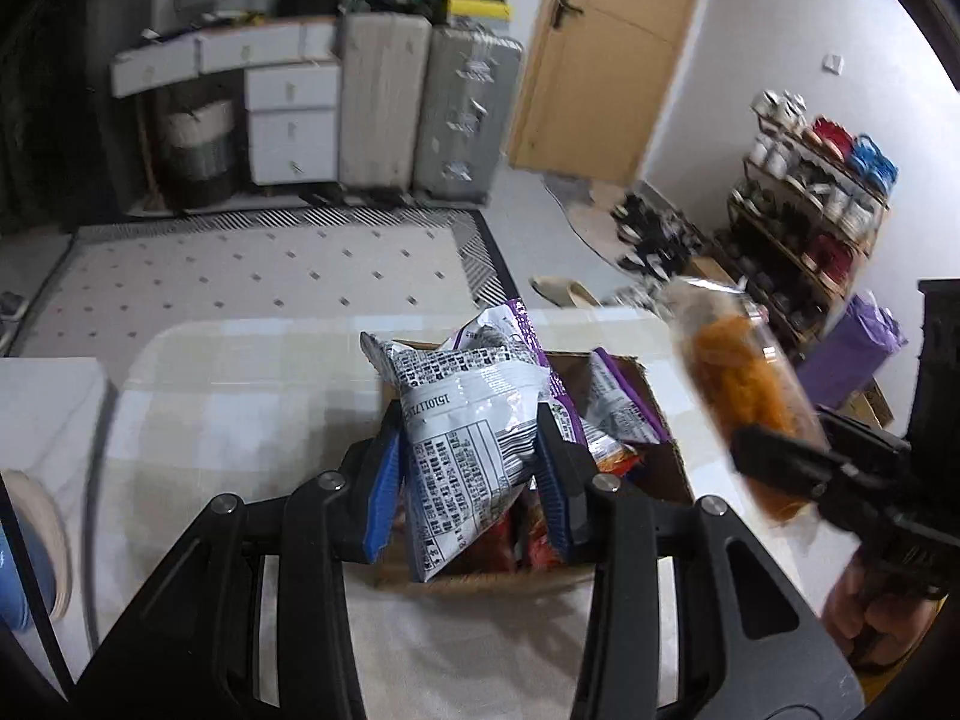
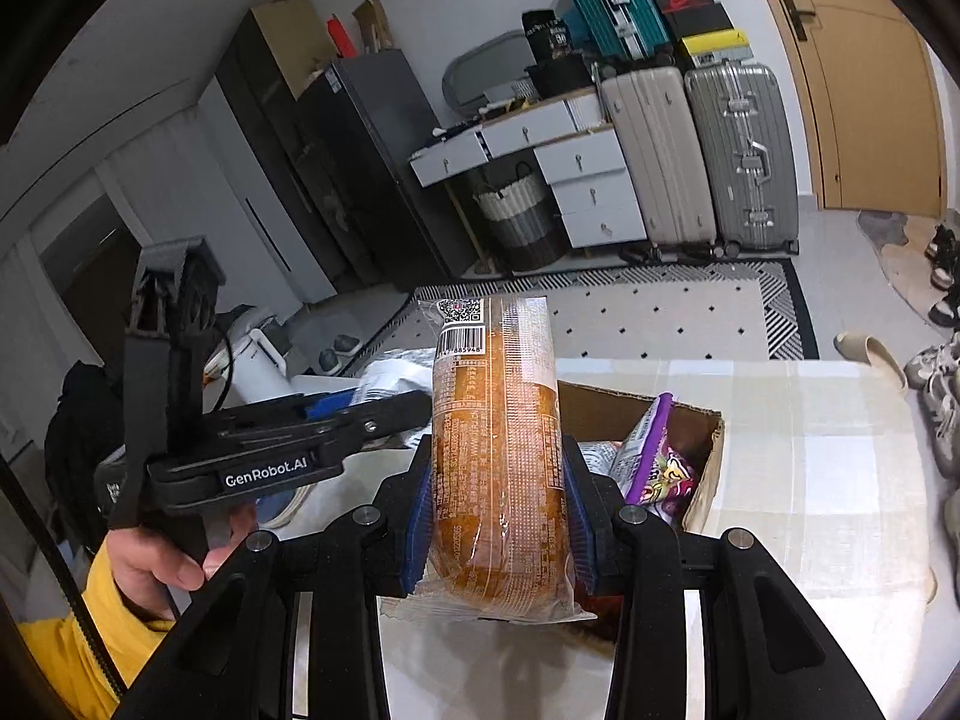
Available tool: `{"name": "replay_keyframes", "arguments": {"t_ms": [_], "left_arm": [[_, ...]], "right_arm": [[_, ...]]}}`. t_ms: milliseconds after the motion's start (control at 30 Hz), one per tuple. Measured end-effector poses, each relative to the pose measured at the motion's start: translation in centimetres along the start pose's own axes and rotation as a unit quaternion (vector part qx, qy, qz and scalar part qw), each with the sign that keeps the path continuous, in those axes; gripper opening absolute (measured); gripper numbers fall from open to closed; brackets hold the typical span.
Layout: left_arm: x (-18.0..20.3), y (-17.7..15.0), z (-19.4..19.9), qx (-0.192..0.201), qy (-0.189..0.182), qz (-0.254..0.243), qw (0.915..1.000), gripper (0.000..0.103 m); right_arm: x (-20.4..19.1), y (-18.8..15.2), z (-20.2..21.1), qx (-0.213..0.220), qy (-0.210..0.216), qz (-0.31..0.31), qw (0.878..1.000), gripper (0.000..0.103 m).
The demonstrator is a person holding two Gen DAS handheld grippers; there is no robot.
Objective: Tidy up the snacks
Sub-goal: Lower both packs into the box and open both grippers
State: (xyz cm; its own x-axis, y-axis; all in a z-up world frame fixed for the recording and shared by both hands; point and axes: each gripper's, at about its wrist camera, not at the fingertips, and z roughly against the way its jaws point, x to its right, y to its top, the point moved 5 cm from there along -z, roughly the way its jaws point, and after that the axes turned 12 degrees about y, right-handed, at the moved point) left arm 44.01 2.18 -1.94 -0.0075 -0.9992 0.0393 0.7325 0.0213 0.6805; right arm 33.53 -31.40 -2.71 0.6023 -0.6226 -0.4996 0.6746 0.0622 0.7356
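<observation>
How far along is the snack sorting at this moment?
Midway, it seems. Done: several packets, including a purple packet, sit in the cardboard box. In hand: the left gripper clamps a silver snack bag above the box, and the right gripper holds a clear-wrapped orange snack pack in the air. Left: placing both.

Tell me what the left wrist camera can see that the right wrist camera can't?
Only the left wrist view shows the shoe rack by the wall, and the left hand-held gripper shut on a silver snack bag above the box.

Only the right wrist view shows the dark fridge, the barcode on the orange snack pack, and the person's yellow sleeve.

Both show the cardboard box of snacks, the right hand-held gripper shut on the orange snack pack, the suitcases and the wooden door.
</observation>
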Motion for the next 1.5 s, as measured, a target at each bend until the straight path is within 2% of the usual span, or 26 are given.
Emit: {"name": "replay_keyframes", "arguments": {"t_ms": [133,233,467,700,933,1167,1300,1367,1500], "left_arm": [[0.7,1.4,-3.6,-0.032,-0.013,0.011,0.9994,0.036],[1.2,1.2,-5.7,-0.055,-0.025,0.016,0.9980,0.036],[2.1,1.7,-8.2,-0.055,-0.012,0.002,0.9984,0.036],[2.8,0.2,-8.3,-0.054,-0.009,-0.007,0.9985,0.037],[2.8,-0.6,-9.0,-0.059,-0.020,-0.011,0.9980,0.038],[2.1,-0.6,-9.7,-0.081,-0.020,-0.003,0.9965,0.044],[1.4,-0.2,-8.6,-0.063,-0.001,-0.011,0.9979,0.053],[1.2,0.1,-8.0,-0.054,-0.003,-0.012,0.9985,0.062],[0.7,0.4,-6.4,-0.041,0.002,-0.014,0.9991,0.063]], "right_arm": [[1.4,-0.3,-0.9,-0.010,-0.003,-0.009,1.000,0.038],[2.2,-0.5,-1.5,-0.018,-0.010,-0.010,1.000,0.038],[3.0,-1.2,-2.4,-0.026,-0.012,-0.008,1.000,0.038],[2.5,-1.5,-2.9,-0.028,-0.029,0.022,0.999,0.038],[3.0,-2.1,-3.1,-0.027,-0.032,0.017,0.999,0.038],[2.6,-2.2,-2.7,-0.025,-0.037,0.024,0.999,0.038],[2.7,-2.2,-2.6,-0.023,-0.039,0.025,0.999,0.038],[2.6,-2.2,-2.8,-0.024,-0.042,0.028,0.998,0.038],[2.4,-2.4,-3.3,-0.028,-0.053,0.042,0.997,0.038]]}}
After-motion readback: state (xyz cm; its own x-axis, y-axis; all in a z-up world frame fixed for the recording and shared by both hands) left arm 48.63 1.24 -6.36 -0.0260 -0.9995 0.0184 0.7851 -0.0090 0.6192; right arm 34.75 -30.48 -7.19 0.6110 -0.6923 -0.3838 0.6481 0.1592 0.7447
